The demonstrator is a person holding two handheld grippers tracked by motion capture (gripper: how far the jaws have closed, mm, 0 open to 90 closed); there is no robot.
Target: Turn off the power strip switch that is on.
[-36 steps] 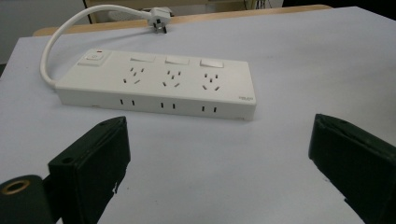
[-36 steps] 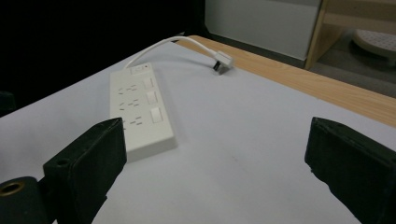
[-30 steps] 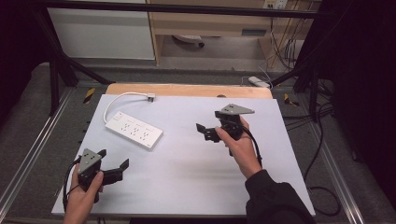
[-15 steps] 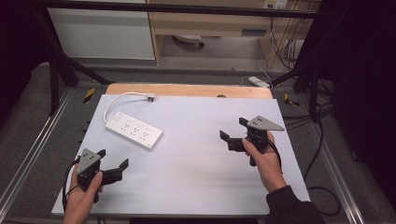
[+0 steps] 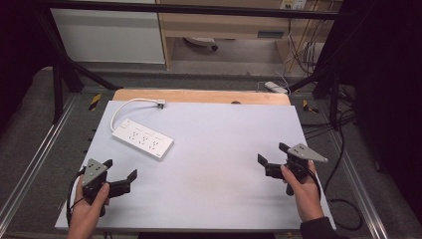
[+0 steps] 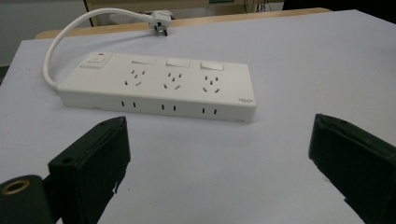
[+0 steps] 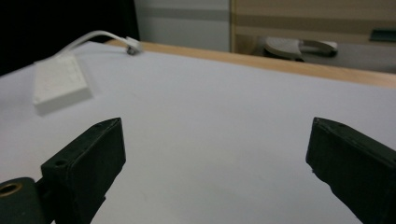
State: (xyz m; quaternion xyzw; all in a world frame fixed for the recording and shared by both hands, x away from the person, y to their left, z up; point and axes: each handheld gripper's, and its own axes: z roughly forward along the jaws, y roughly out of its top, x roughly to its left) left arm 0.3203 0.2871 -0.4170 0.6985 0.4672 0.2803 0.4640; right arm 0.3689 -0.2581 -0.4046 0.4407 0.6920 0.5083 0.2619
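Lying on the desk: a white power strip sits flat in the upper left of the high view, set at a slant, well inside the pale desk top.
Cord: a white cord loops from the strip's far end and finishes in a plug near the desk's back edge.
Left tool: the left tool sits at the lower left of the high view, held in a hand, its jaws spread wide with nothing between them.
Strip from the left tool: in the left gripper view the power strip fills the upper middle of the frame, ahead of the jaws and apart from them, its switches and sockets facing up.
Right tool: the right tool is at the lower right of the high view, held in the other hand, jaws likewise spread and empty.
Strip from the right tool: in the right gripper view the power strip lies at the upper left of the frame, well apart from the jaws, with bare desk between.
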